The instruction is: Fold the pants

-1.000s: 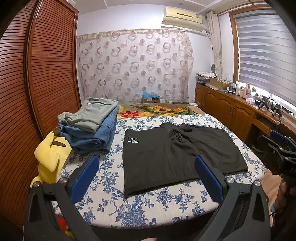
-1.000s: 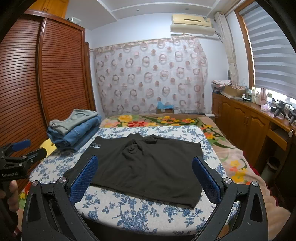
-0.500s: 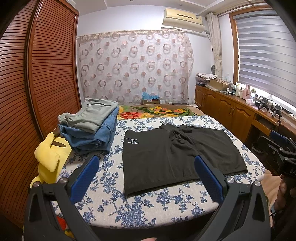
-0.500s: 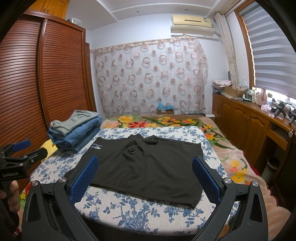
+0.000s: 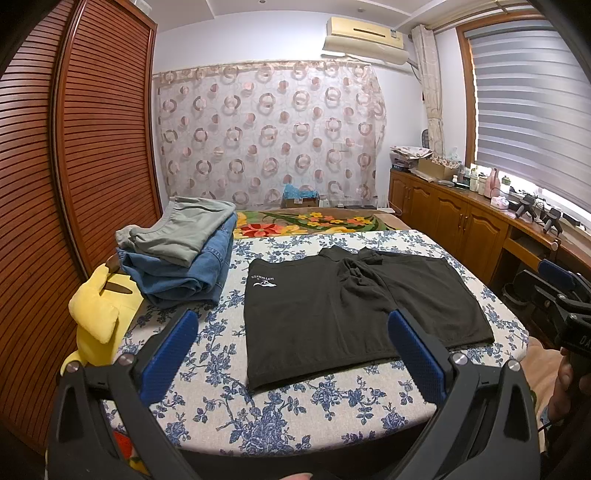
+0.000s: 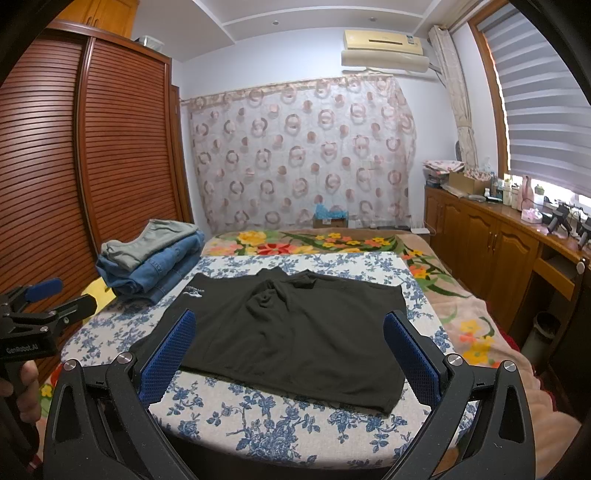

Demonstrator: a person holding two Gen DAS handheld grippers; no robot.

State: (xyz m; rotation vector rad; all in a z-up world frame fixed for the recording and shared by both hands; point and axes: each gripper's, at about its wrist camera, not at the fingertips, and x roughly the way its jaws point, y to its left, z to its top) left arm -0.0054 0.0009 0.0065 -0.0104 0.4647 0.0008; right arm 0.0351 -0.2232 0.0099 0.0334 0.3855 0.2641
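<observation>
Bedroom. Louvred wooden wardrobe doors (image 5: 74, 166) along left wall. Sheer curtain (image 5: 269, 133) with ring pattern across far wall, air conditioner (image 5: 365, 35) above. Striped blind (image 5: 532, 107) over right window, daylight showing at bottom edge. Wooden cabinets (image 5: 461, 225) below, top cluttered with bottles and boxes. Walls and ceiling white.

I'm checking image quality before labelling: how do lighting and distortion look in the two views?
Left wrist view: fisheye bends the wardrobe slats, the window is bright but not blown out, the black pants lose fold detail. Right wrist view: same barrel warp with dark corners, pants equally murky, floral sheet sharp. No motion blur in either.
</observation>
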